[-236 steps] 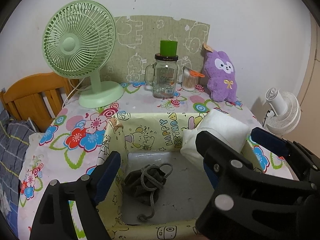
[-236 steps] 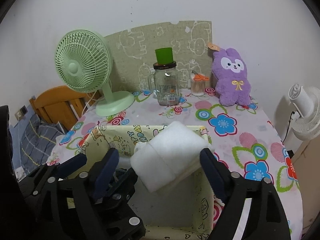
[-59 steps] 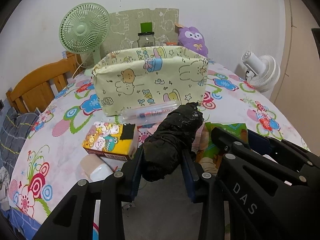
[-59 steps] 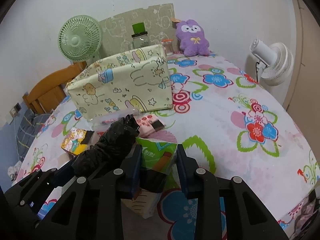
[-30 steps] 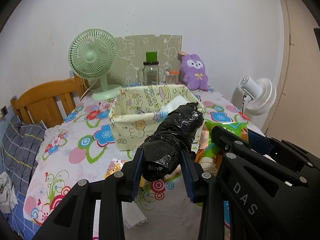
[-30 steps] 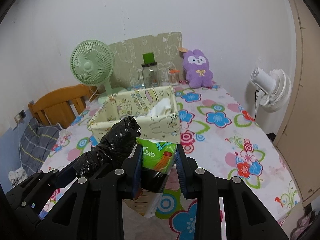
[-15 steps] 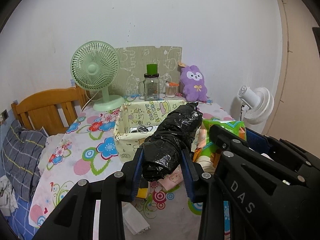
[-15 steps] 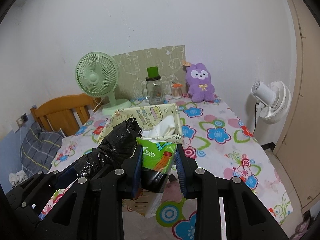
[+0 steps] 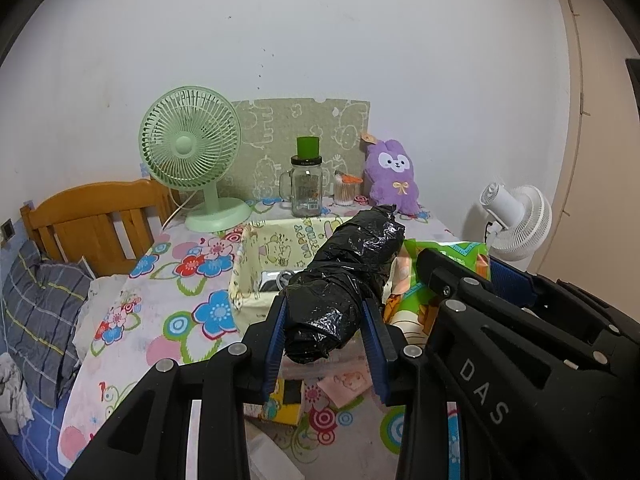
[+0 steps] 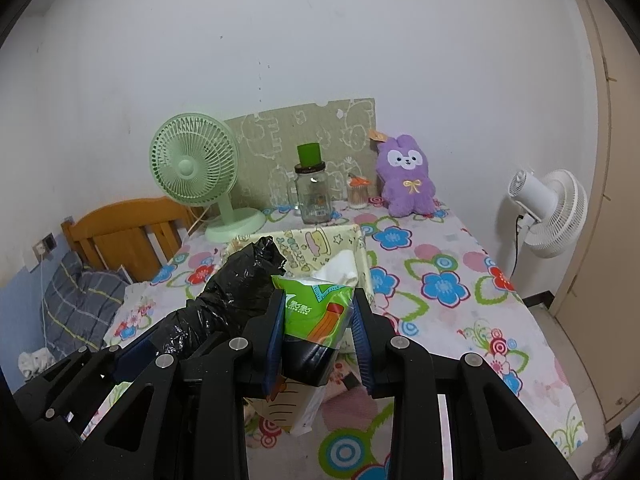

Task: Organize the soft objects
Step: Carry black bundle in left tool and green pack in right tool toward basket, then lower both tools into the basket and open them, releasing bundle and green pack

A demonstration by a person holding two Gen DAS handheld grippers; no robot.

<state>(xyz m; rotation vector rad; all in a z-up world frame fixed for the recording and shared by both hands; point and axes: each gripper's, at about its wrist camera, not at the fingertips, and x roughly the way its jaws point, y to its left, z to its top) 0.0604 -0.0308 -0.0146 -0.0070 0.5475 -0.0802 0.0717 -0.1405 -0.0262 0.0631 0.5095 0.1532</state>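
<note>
My left gripper [image 9: 326, 320] is shut on a roll of black plastic bags [image 9: 346, 272], held above the table and pointing toward the yellow cartoon-print fabric bin [image 9: 248, 268]. My right gripper [image 10: 318, 318] is shut on a green tissue pack [image 10: 316, 310], just right of the black roll [image 10: 236, 284]. The bin [image 10: 356, 240] lies ahead and below both grippers; something white [image 10: 340, 266] sticks up inside it at the right. The right gripper's black body [image 9: 520, 340] fills the lower right of the left wrist view.
A green desk fan [image 9: 190, 152], a glass jar with a green cup on top [image 9: 306, 190], a small cotton-swab jar [image 9: 345, 190] and a purple plush rabbit [image 9: 394, 176] stand at the table's back. A white fan [image 10: 548, 212] stands right of the table, a wooden headboard [image 9: 92, 220] left. Small packets [image 9: 288, 396] lie below the grippers.
Both grippers have risen with their loads, so the bin now appears lower and its inside shows more. Neither grip has changed.
</note>
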